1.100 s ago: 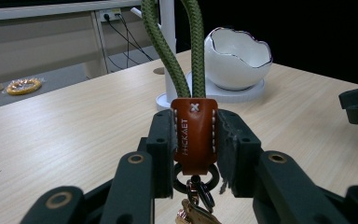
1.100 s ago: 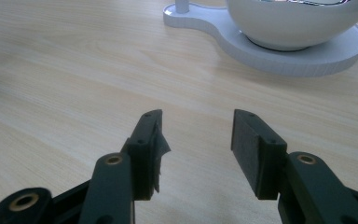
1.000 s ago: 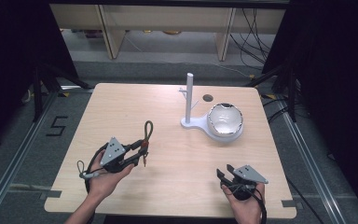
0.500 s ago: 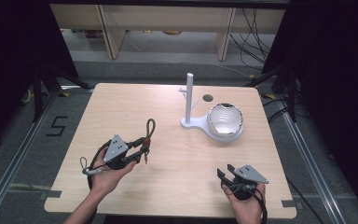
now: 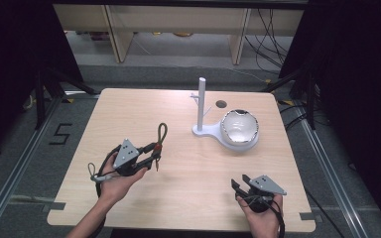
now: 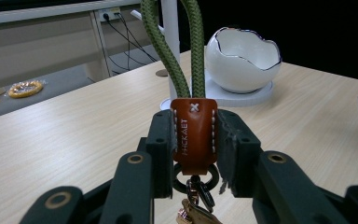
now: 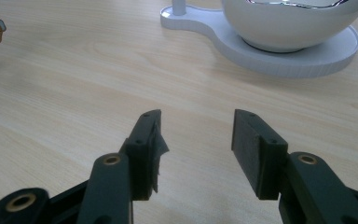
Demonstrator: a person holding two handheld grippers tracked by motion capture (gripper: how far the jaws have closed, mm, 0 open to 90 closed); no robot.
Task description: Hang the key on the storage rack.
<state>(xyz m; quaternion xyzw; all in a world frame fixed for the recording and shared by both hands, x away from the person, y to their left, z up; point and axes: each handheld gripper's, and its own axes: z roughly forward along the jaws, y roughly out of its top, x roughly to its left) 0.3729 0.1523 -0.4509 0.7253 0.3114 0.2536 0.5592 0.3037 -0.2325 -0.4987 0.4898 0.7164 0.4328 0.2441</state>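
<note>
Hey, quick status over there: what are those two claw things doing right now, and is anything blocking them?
Left gripper shut on the keychain, green loop up. Right gripper open, empty, low over the table. White stand and bowl ahead; nothing between.

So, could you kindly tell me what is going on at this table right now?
A person holds tongs in each hand. The left tongs are shut on the brown leather tab of a keychain, its green rope loop standing up above the table. The right tongs are open, low over the table near the person. A white stand with a peg and a bowl lies beyond.
</note>
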